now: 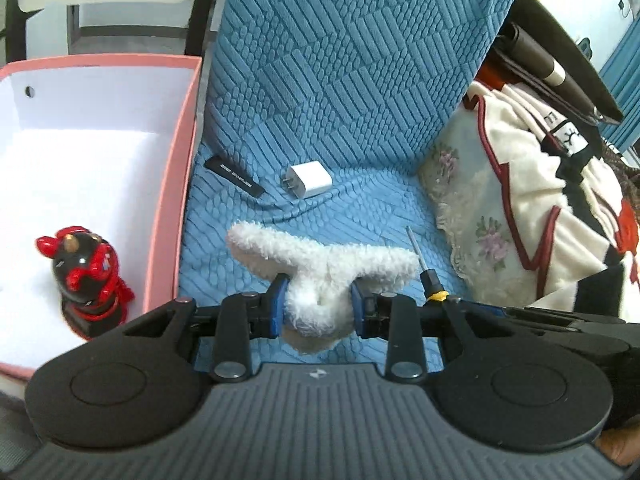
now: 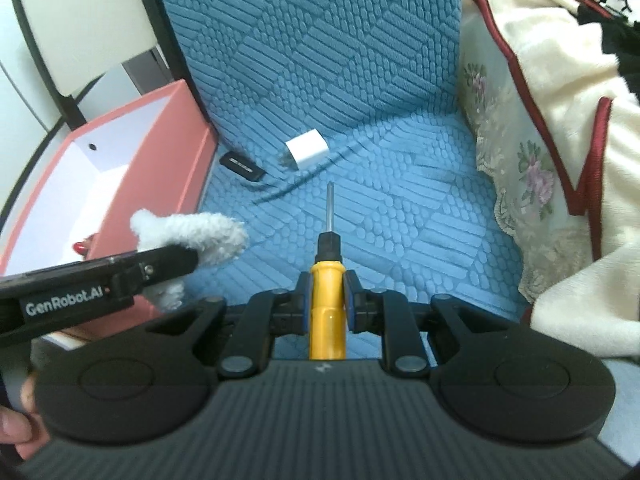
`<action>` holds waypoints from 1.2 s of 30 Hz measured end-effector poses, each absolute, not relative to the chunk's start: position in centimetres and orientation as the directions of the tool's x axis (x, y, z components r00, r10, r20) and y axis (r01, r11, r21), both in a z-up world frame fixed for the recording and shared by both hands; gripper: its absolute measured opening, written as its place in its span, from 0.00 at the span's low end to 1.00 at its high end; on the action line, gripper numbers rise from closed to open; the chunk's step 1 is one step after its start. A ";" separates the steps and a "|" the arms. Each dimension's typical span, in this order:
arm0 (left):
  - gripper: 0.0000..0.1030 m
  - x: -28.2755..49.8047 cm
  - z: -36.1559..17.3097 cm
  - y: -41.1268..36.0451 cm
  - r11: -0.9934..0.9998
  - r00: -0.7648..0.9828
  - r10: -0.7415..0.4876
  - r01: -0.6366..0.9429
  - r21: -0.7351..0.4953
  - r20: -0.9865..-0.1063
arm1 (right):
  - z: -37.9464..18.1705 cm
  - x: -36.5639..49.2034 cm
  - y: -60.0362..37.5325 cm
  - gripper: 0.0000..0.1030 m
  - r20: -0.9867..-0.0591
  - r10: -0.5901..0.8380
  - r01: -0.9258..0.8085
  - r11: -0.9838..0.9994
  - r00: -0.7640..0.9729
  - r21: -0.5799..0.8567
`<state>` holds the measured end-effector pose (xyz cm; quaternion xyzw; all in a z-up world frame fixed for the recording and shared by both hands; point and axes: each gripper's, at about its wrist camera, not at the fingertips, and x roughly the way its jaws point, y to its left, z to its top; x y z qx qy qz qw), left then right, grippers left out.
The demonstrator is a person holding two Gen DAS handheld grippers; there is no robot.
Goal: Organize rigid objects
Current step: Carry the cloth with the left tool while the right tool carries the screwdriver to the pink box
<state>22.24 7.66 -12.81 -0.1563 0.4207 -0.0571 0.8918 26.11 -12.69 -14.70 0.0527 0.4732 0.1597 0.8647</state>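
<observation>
My left gripper (image 1: 319, 300) is shut on a white fluffy plush toy (image 1: 320, 264) and holds it above the blue quilted seat. The toy also shows in the right wrist view (image 2: 192, 232). My right gripper (image 2: 328, 296) is shut on a yellow-handled screwdriver (image 2: 327, 280), its metal tip pointing forward; the screwdriver also shows in the left wrist view (image 1: 424, 268). A white charger plug (image 1: 306, 180) (image 2: 306, 151) and a black flat stick (image 1: 235, 176) (image 2: 242, 165) lie on the seat ahead. A red and black figurine (image 1: 86, 280) stands in the pink box (image 1: 184, 168).
The pink box (image 2: 160, 152) with a white inside stands left of the seat. A floral cushion (image 1: 472, 208) and a cream blanket with dark red trim (image 2: 560, 120) lie on the right. The blue seat back (image 1: 340, 60) rises behind.
</observation>
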 end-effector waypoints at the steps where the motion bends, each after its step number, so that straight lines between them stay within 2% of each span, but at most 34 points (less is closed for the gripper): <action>1: 0.35 21.9 -12.3 7.8 0.944 0.643 -0.231 -0.033 -0.328 -0.730 | -14.3 25.9 -12.7 0.19 -0.799 0.329 -0.228 0.943 0.503 0.244; 12: 0.36 19.6 -8.0 10.9 0.943 0.685 -0.182 -0.083 -0.324 -0.706 | -9.7 23.8 -10.8 0.19 -0.765 0.371 -0.288 0.925 0.527 0.250; 23: 0.36 16.2 -4.0 18.8 0.926 0.732 -0.068 -0.208 -0.317 -0.678 | -5.4 22.4 -2.8 0.19 -0.726 0.475 -0.470 0.851 0.497 0.235; 28: 0.35 14.9 -3.6 23.7 0.891 0.738 -0.007 -0.302 -0.339 -0.675 | -4.5 21.4 1.5 0.19 -0.721 0.538 -0.552 0.793 0.437 0.257; 36: 0.36 13.5 -4.7 30.3 0.855 0.720 0.024 -0.375 -0.359 -0.694 | -4.5 21.4 7.3 0.19 -0.732 0.554 -0.598 0.761 0.396 0.251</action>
